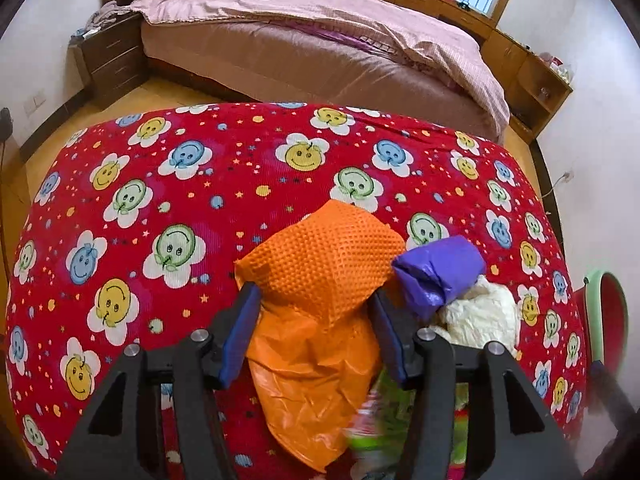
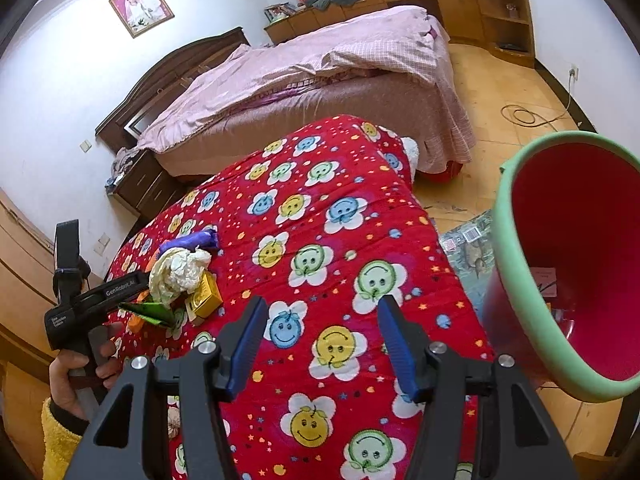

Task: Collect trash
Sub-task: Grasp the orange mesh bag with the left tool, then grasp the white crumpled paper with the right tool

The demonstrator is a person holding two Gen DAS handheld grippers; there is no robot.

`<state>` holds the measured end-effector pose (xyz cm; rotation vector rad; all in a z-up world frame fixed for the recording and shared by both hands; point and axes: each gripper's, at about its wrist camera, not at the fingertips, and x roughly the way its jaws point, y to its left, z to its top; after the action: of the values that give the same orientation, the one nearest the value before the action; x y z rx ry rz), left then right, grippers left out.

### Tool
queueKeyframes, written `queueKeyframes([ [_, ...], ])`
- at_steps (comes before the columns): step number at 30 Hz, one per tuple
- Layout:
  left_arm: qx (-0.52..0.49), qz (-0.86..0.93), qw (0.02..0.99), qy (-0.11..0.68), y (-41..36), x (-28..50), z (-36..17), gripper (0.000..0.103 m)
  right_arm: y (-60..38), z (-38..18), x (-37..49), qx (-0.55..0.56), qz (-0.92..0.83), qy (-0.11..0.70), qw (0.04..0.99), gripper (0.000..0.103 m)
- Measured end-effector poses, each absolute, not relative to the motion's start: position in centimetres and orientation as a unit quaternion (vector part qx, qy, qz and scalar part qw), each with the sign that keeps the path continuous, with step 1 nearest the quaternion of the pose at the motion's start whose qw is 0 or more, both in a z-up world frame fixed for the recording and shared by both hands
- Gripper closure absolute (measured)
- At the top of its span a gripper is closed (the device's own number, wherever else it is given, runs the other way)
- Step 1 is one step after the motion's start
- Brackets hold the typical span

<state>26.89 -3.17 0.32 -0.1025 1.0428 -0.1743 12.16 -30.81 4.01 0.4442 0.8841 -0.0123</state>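
Observation:
A heap of trash lies on the red smiley-flower quilt [image 1: 160,184]: an orange plastic bag [image 1: 320,264], a purple bag [image 1: 440,268], crumpled white paper [image 1: 480,312] and a blurred green wrapper [image 1: 384,408]. My left gripper [image 1: 314,292] is open and straddles the orange bag, whose sides lie close to both blue pads. The right wrist view shows the same heap at the left: the purple bag [image 2: 192,242], the white paper [image 2: 180,268], a yellow box [image 2: 206,300] and the green wrapper [image 2: 152,312]. My right gripper [image 2: 323,302] is open and empty above the quilt [image 2: 320,240].
A red bin with a green rim [image 2: 505,220] stands beside the quilt's right edge, its mouth tilted toward me; its rim [image 1: 592,284] also shows in the left view. A hand [image 2: 76,376] holds the left gripper's handle. A pink-covered bed [image 2: 320,80] lies beyond, then wooden cabinets.

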Motion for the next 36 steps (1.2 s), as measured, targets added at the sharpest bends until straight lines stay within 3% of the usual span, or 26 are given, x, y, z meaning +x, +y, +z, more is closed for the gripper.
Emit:
queueKeyframes([
  [4,-0.051,-0.077,0.866,0.491,-3.4,26.8,0.4,0.05,-30.0,4.0,12.7,0.203,0.003,0.428,0.881,0.042],
  [8,-0.064,-0.085,0.869,0.484,-2.6,26.2,0.7,0.08,-29.1,4.2,13.6,0.193,0.014,0.43,0.882,0.042],
  [11,-0.085,-0.088,0.869,0.479,-1.5,25.6,1.1,0.087,-28.2,4.5,14.3,0.184,0.029,0.431,0.883,0.042],
  [22,-0.104,-0.035,0.89,0.443,3.1,21.6,3.0,0.088,-22.7,4.8,17.2,0.153,0.093,0.439,0.88,0.038],
  [36,-0.129,-0.008,0.881,0.456,5.5,19.6,1.3,0.088,-16.2,4.0,20.2,0.084,0.123,0.444,0.884,0.037],
])
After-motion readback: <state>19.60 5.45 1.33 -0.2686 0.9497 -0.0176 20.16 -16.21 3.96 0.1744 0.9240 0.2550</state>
